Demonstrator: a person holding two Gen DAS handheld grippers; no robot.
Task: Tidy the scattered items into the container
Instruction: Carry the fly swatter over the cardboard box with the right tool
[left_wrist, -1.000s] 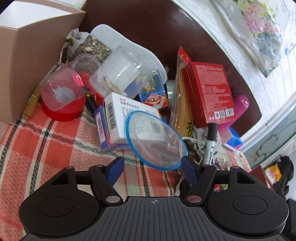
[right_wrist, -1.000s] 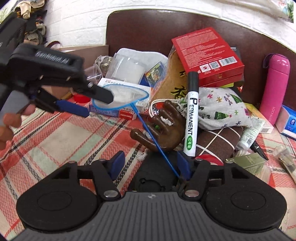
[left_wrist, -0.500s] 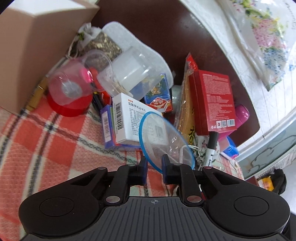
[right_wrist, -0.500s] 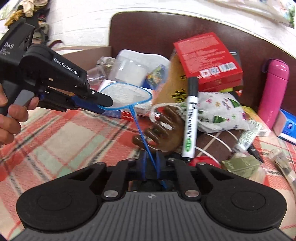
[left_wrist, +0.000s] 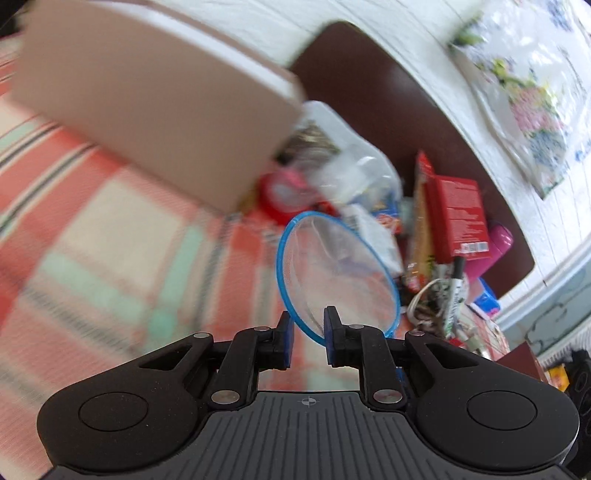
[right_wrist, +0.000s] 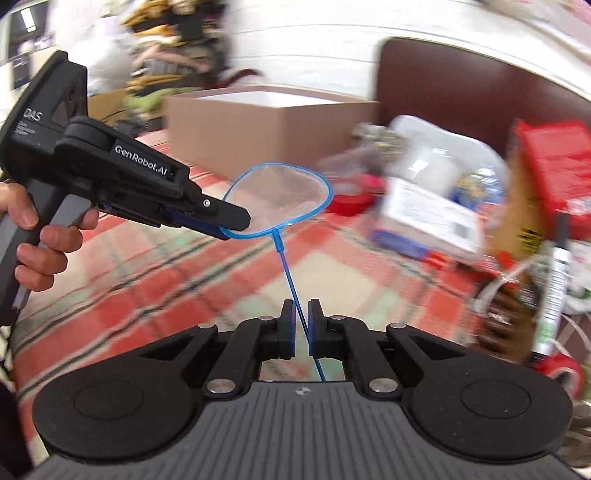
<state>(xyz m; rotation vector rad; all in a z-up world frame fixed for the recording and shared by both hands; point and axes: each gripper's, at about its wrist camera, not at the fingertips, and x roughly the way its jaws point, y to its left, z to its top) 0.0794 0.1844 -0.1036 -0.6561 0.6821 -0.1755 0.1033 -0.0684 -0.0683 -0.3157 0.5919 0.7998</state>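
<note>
We hold a small blue net (right_wrist: 280, 195) between us, lifted off the checked cloth (right_wrist: 155, 280). Our left gripper (left_wrist: 308, 341) has its fingers drawn narrow on the near rim of the hoop; in the right wrist view that same gripper (right_wrist: 231, 225) pinches the hoop's edge from the left. Our right gripper (right_wrist: 301, 328) has its fingers closed in on the thin blue handle (right_wrist: 291, 280), which runs down from the hoop and passes between the blue pads (right_wrist: 290, 332). The net hangs tilted, hoop away from us, handle toward the right gripper.

The box (right_wrist: 266, 125) stands open on the cloth beyond the net, and in the left view its brown wall (left_wrist: 155, 110) fills the upper left, close ahead. To the right of it lies the pile: a red roll of tape (right_wrist: 351, 199), a white carton (right_wrist: 432, 218), a red box (left_wrist: 461, 218), a marker (right_wrist: 554, 288) and a pink bottle (left_wrist: 498, 243). Much of both views is blurred, so finer detail in the pile cannot be told.
</note>
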